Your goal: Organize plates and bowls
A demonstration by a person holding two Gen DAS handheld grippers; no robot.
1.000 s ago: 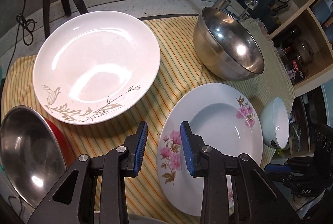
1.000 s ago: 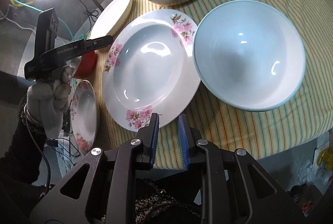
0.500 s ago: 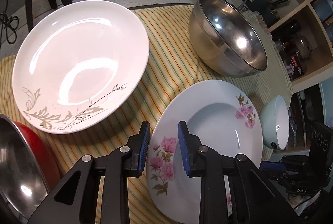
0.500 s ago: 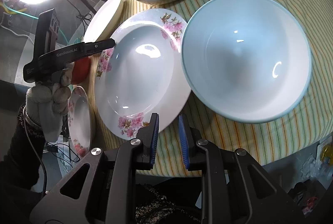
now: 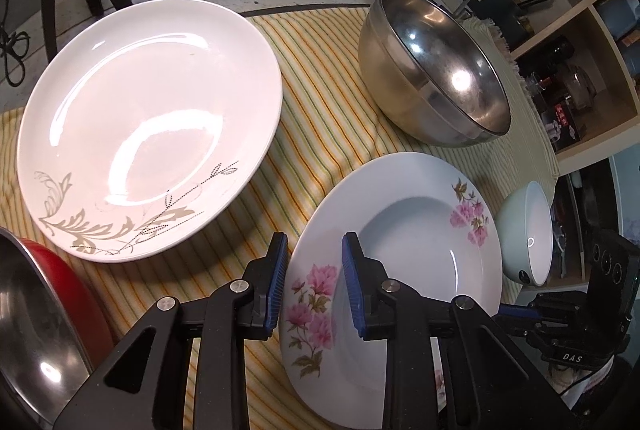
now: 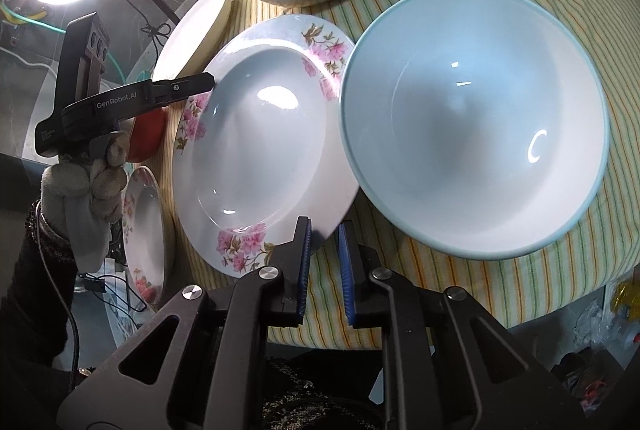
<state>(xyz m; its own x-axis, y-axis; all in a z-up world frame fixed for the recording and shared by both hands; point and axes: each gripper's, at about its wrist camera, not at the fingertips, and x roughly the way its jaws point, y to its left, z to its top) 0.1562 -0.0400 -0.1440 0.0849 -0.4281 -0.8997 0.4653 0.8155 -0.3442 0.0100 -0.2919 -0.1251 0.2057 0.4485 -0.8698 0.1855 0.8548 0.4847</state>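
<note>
Left wrist view only: leaf-patterned plate on striped surface. Left gripper straddles the rim of the floral plate; contact unclear. Right gripper nearly closed, jaws just narrowing over that plate's edge, beside pale bowl.

A pink-flowered soup plate lies flat on the striped cloth directly ahead of both claws, its near rim between the left claw's blue pads and its other edge just past the right claw's tips. Beyond and left of the left claw sits a large white plate with grey leaf scrolls, and a steel bowl stands upright further off to the right. A pale blue bowl, white inside, sits upright just right of the flowered plate, touching or overlapping its rim, ahead and right of the right claw.
</note>
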